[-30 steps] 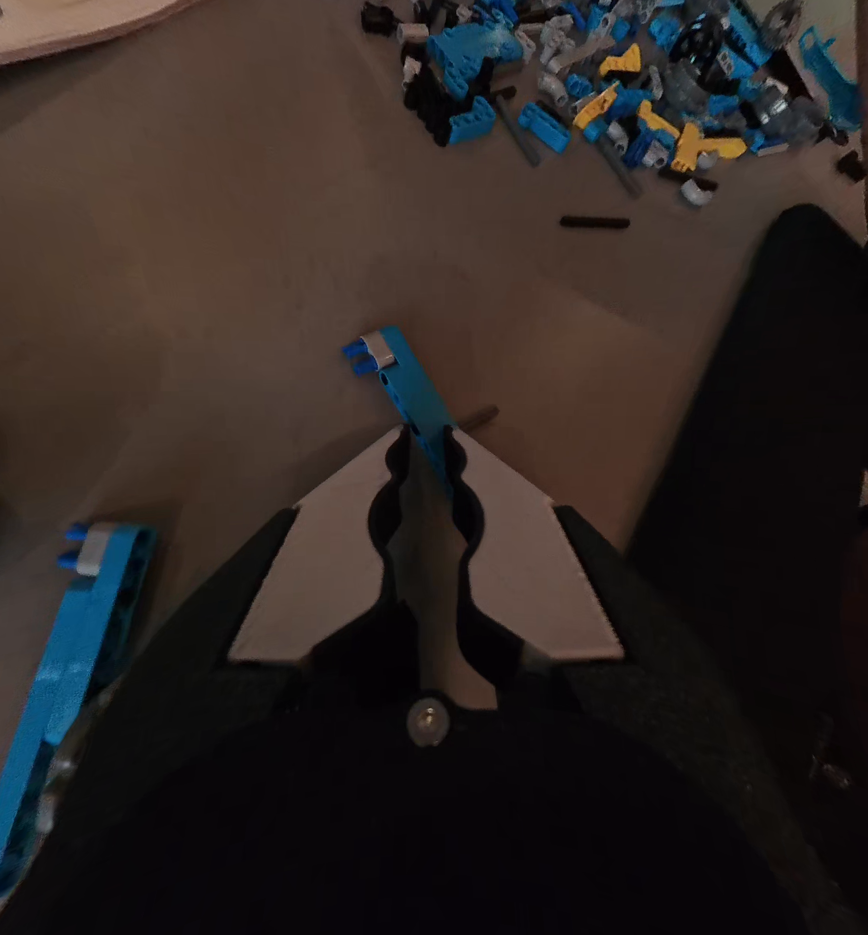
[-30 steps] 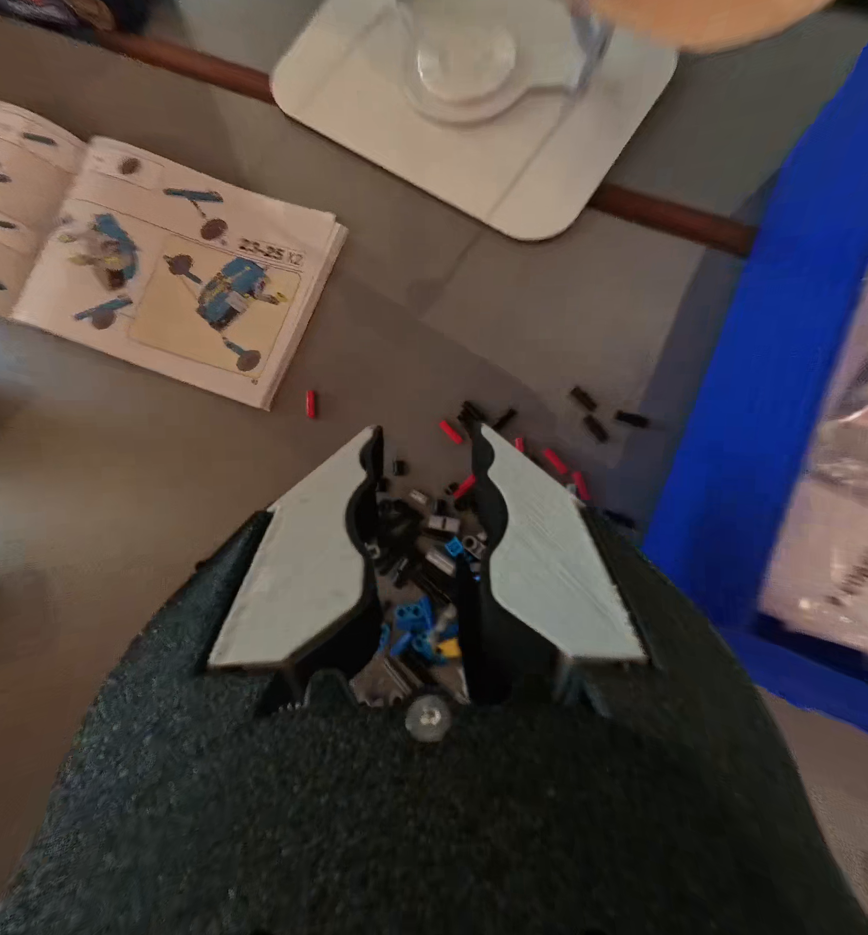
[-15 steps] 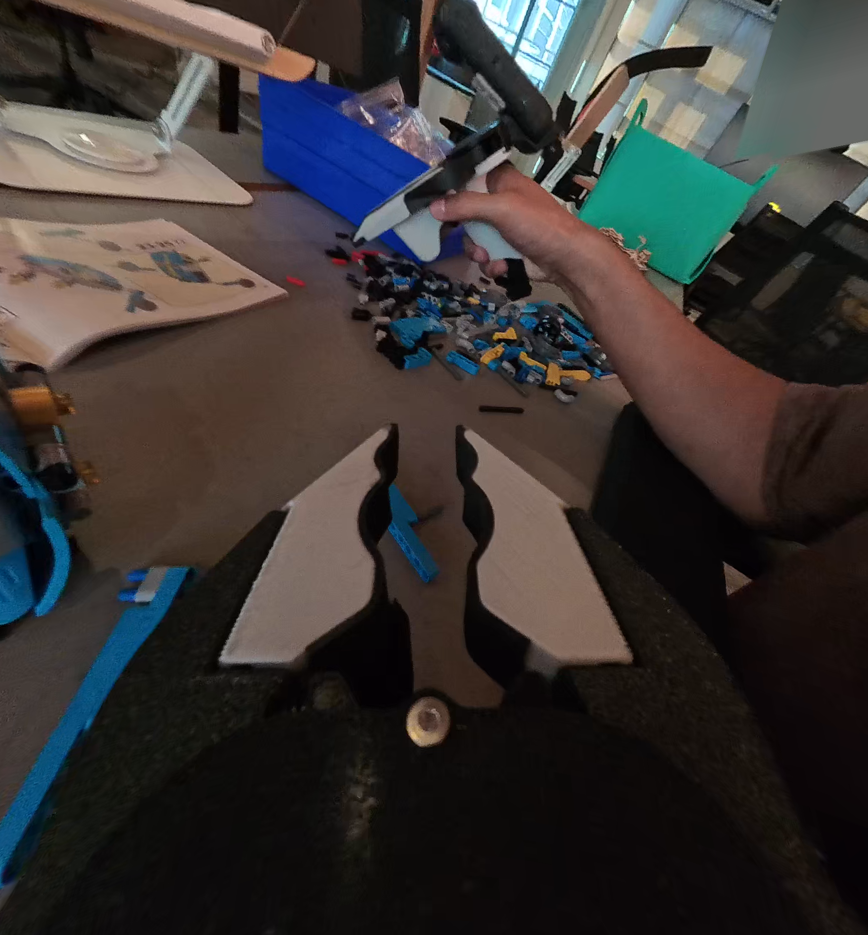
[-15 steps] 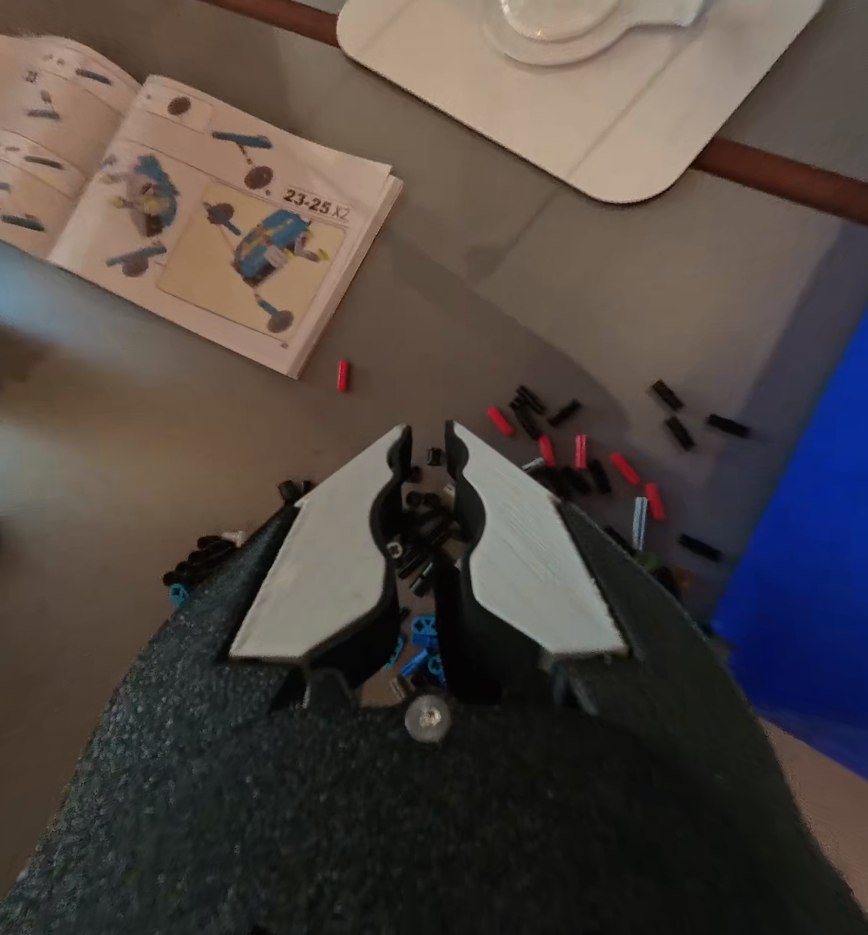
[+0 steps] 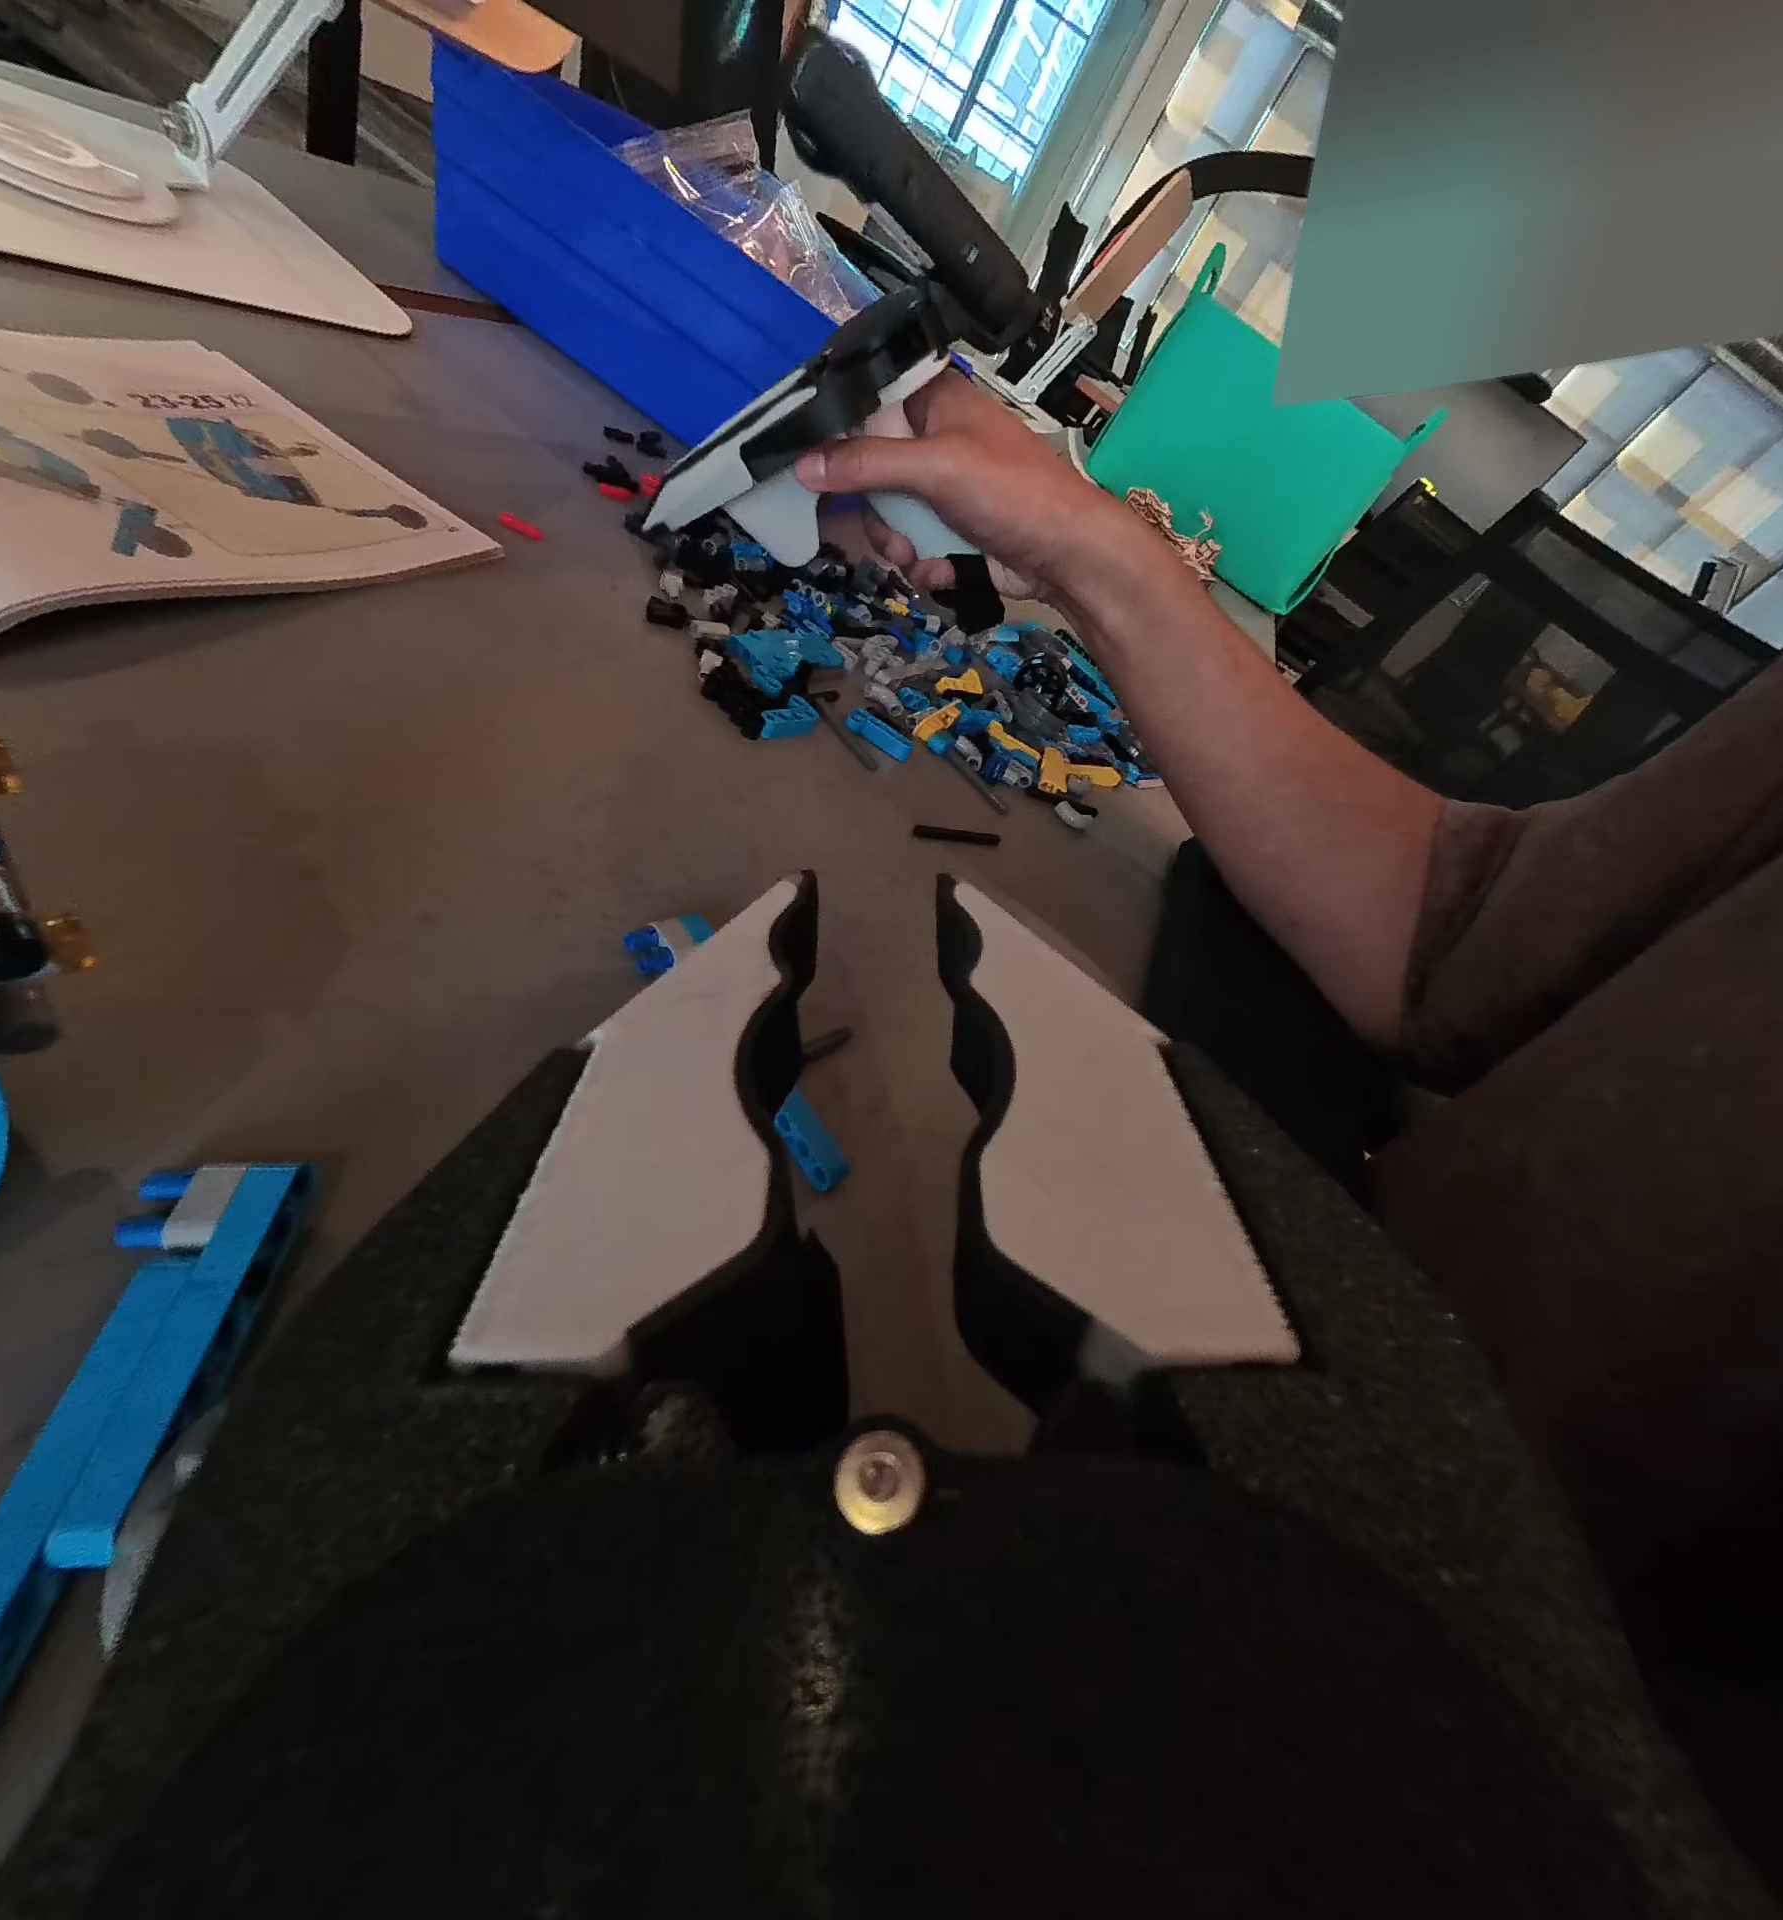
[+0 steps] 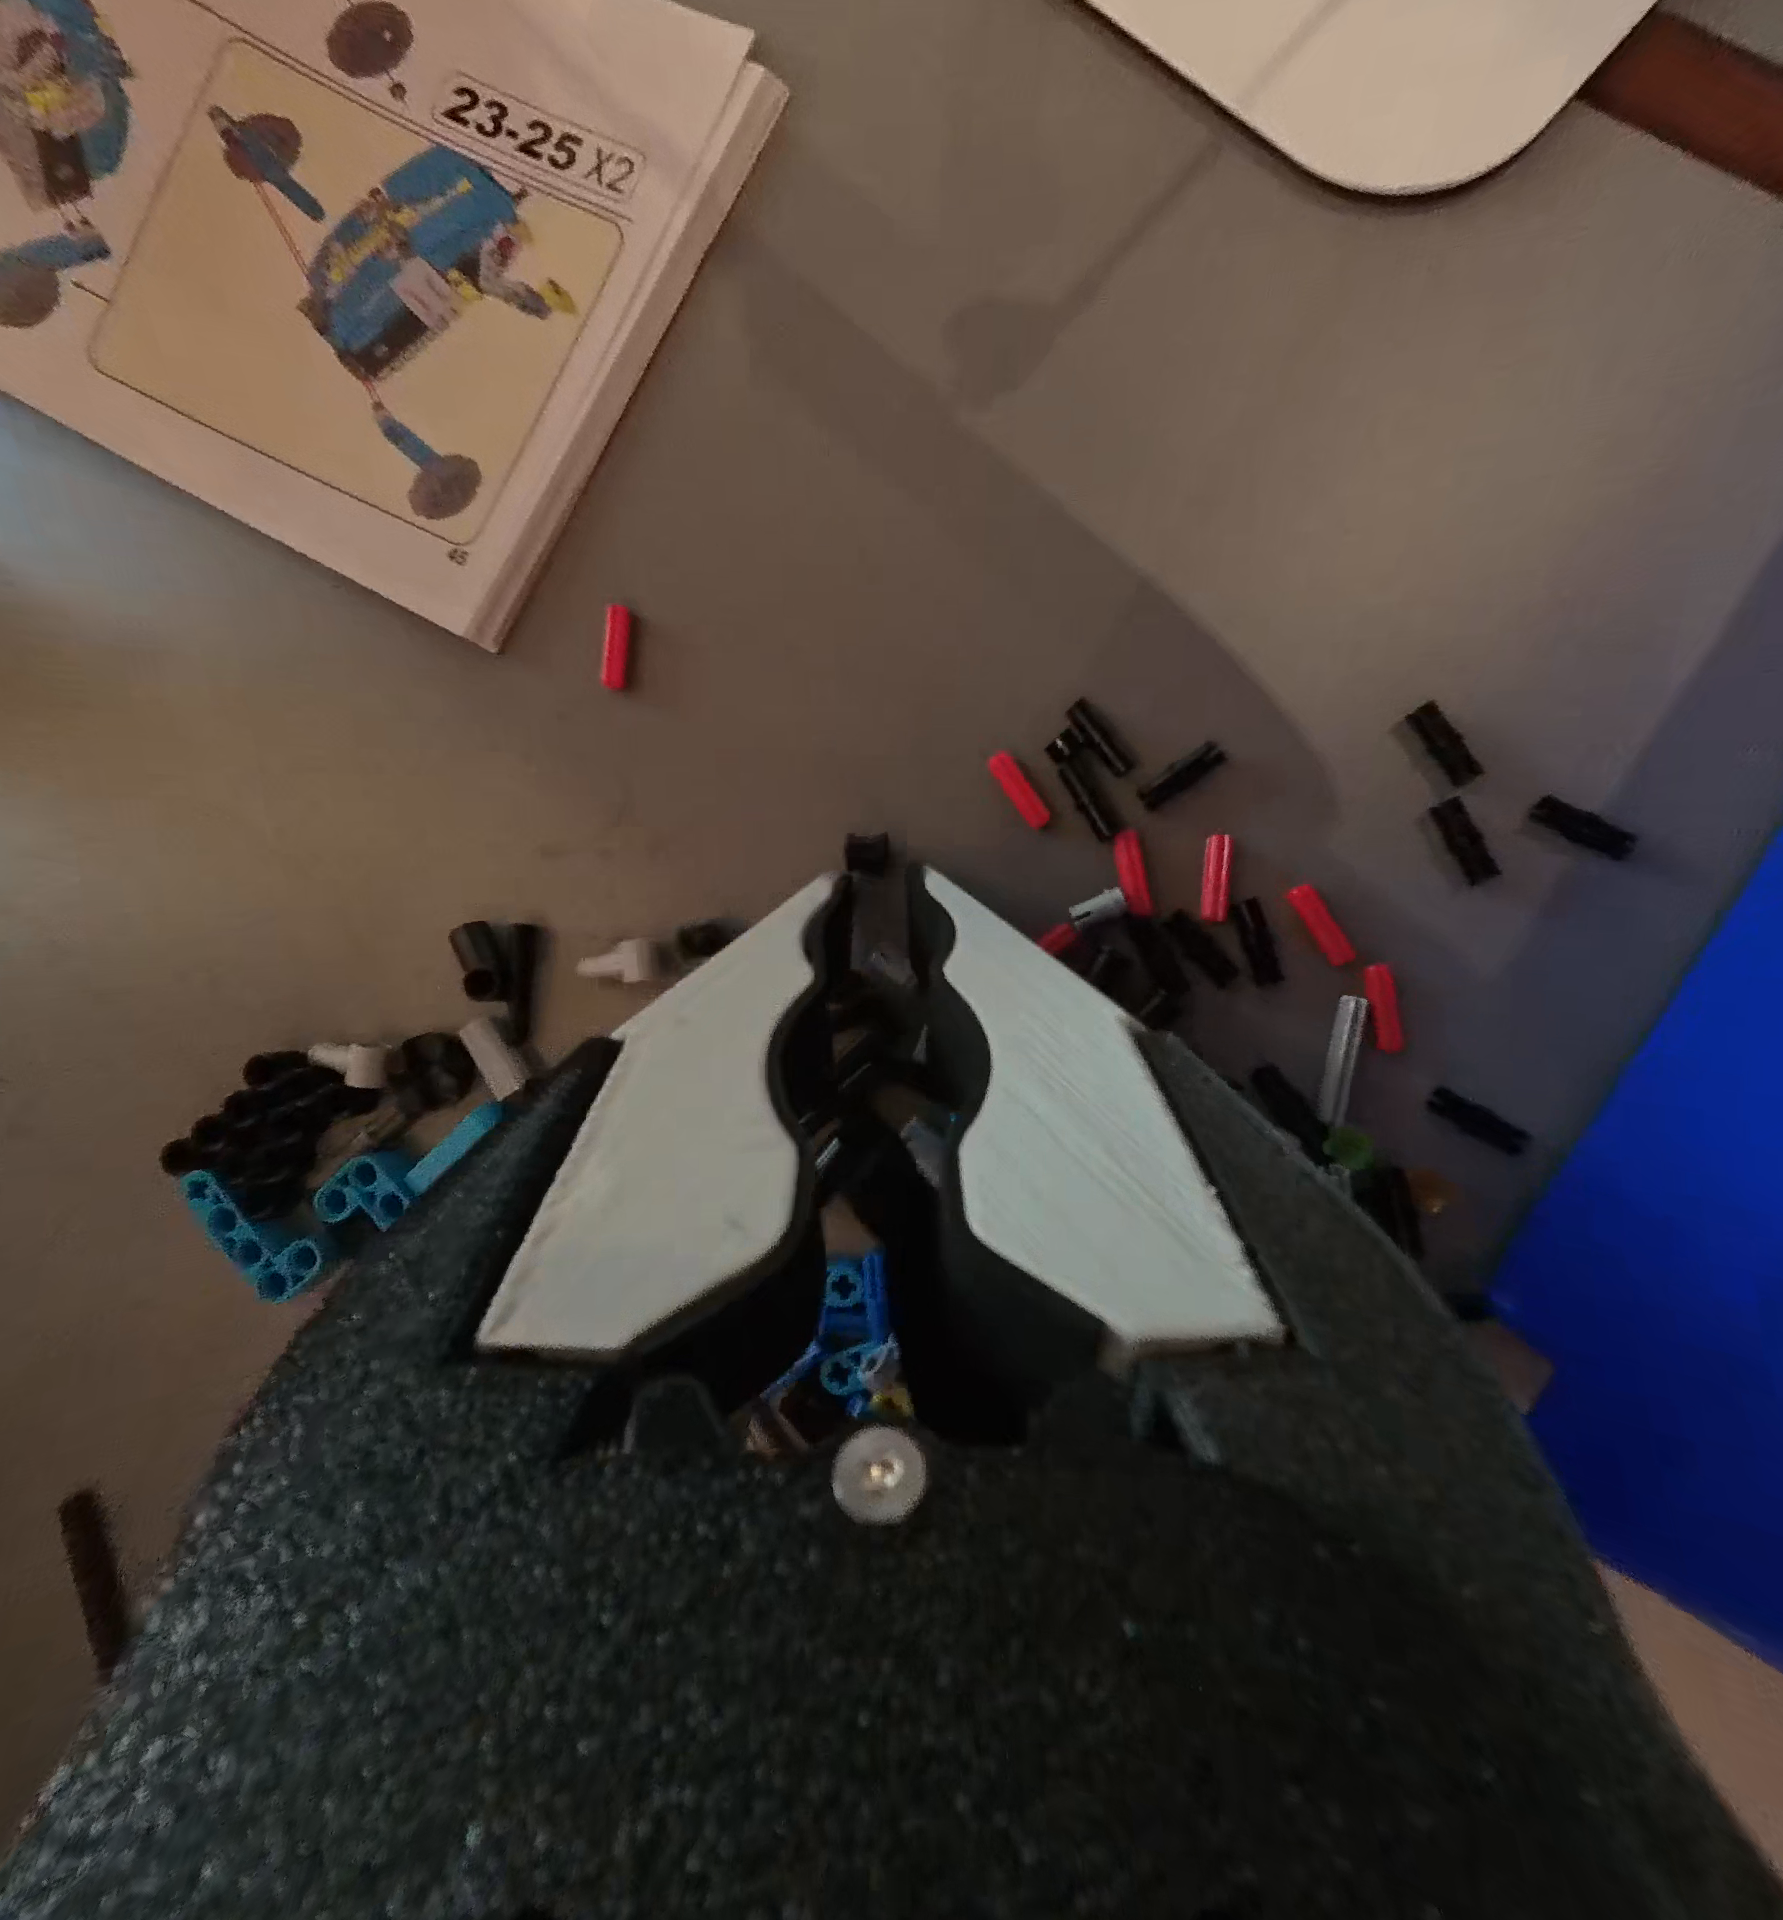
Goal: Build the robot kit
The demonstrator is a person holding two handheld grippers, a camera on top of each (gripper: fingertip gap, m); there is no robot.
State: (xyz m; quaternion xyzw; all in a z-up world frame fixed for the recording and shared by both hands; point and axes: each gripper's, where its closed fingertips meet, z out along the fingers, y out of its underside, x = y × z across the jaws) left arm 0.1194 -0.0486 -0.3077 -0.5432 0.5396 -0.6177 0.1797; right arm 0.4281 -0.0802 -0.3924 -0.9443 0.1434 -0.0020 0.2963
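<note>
Left tool (image 5: 874,896): fingers spread, empty, above a short blue beam (image 5: 810,1140) lying on the grey surface (image 5: 347,831). Right tool (image 6: 874,871): fingers pressed together, pinching a small black pin (image 6: 866,854) over the heap of loose parts (image 5: 897,696). Open instruction booklet (image 6: 367,260) and blue bin (image 5: 596,249) nearby.

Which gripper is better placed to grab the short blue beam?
Left. The left gripper is open with the short blue beam lying between its fingers. The right gripper, over the parts pile, is shut on a black pin.
</note>
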